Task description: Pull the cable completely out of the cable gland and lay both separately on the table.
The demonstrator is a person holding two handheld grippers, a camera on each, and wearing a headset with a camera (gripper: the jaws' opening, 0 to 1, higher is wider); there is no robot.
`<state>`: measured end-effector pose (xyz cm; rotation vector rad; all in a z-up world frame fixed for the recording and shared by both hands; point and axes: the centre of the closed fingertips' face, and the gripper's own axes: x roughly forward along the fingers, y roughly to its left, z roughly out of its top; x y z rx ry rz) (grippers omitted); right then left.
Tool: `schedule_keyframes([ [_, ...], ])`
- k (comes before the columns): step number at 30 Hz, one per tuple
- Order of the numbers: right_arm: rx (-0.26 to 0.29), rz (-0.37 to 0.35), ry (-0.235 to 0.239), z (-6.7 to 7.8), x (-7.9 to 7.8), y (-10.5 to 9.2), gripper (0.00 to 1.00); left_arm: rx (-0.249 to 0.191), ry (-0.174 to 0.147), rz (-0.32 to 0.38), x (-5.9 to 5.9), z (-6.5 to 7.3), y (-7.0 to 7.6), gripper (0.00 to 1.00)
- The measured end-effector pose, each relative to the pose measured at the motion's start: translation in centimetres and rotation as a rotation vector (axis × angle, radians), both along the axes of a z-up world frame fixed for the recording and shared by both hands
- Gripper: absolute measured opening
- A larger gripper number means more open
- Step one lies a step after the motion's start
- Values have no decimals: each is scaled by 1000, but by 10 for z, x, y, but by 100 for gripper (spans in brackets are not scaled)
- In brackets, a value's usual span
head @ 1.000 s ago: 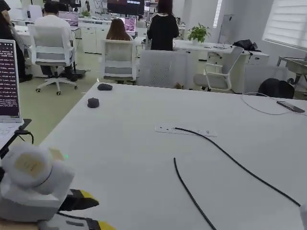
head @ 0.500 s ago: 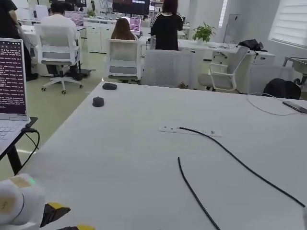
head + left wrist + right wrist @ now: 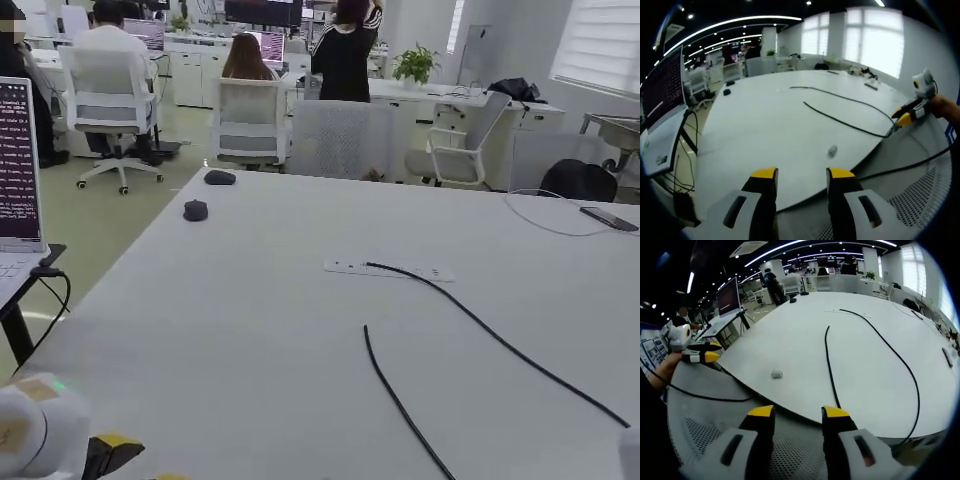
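Jaws of the left gripper (image 3: 802,175) stand apart with nothing between them: the tool is released. The right gripper (image 3: 798,412) is in the same condition, its yellow-tipped jaws parted and unloaded. Both grippers are held off the near edge of the white workbench top (image 3: 250,340), above a grey mesh chair back (image 3: 705,425).

The small grey cable gland (image 3: 776,374) lies on the workbench top close to the near edge, with no cable through it. The short black cable (image 3: 826,357) lies loose on the surface to one side of the gland, near it and not touching it; one free end points toward the far side of the bench.

A second, longer black cable (image 3: 500,345) runs from a flat white power strip (image 3: 390,270) across the surface toward the right edge.

Two dark computer mice (image 3: 196,210) sit near the far left corner. An open laptop with a lit purple screen (image 3: 15,180) stands on a separate stand to the left.
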<state>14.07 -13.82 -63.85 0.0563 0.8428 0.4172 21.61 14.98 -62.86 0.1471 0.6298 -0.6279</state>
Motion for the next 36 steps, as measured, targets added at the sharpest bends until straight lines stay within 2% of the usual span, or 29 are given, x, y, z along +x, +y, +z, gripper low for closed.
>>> schedule_keyframes([
  [8, 0, -2, 7, -2, 0, 0, 38, -1, 10, -1, 1, -3, 1, 38],
  [13, 2, -5, 10, -3, 0, 0, 38, -3, 33, -15, -2, -7, -1, 39],
  [36, 3, -6, 10, -3, -1, 1, 37, 3, 41, -10, -3, -9, 0, 39],
])
